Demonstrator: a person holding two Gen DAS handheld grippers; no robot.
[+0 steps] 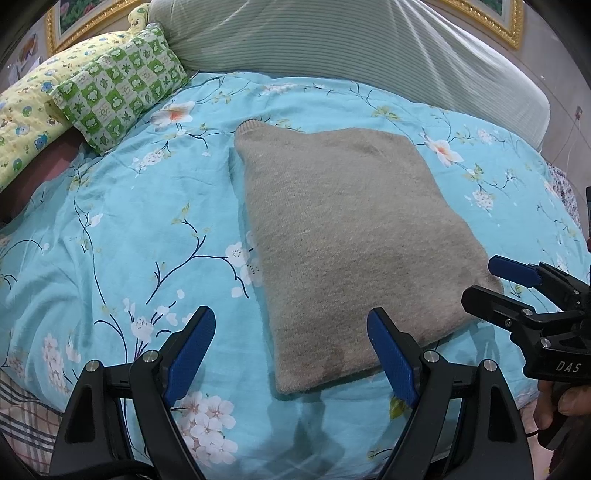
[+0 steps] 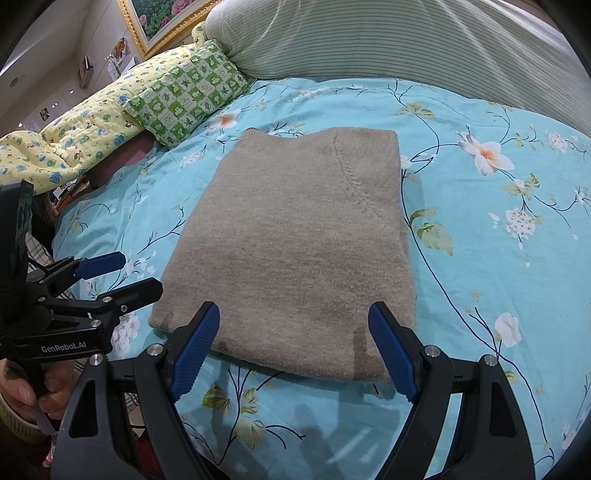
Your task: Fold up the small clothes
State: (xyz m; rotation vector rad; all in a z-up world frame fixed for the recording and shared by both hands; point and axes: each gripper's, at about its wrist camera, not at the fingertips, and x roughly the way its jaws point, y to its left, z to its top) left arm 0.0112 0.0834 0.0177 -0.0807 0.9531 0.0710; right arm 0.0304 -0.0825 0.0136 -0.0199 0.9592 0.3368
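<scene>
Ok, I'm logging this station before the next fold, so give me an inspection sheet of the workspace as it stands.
Surface: bed with a turquoise floral cover, lightly wrinkled.
Job's things: one beige knit sweater, lying flat, sides folded in to a rectangle, collar at the far end.
Clutter: green checked pillow and yellow quilt at the far left; striped bolster along the head.
Grippers: left gripper open, hanging above the sweater's near left corner, holding nothing; right gripper open, above the near edge, holding nothing.
Cables: a thin wire on the wall at far right.
Surroundings: gold-framed picture on the wall; small photos on the left wall.
</scene>
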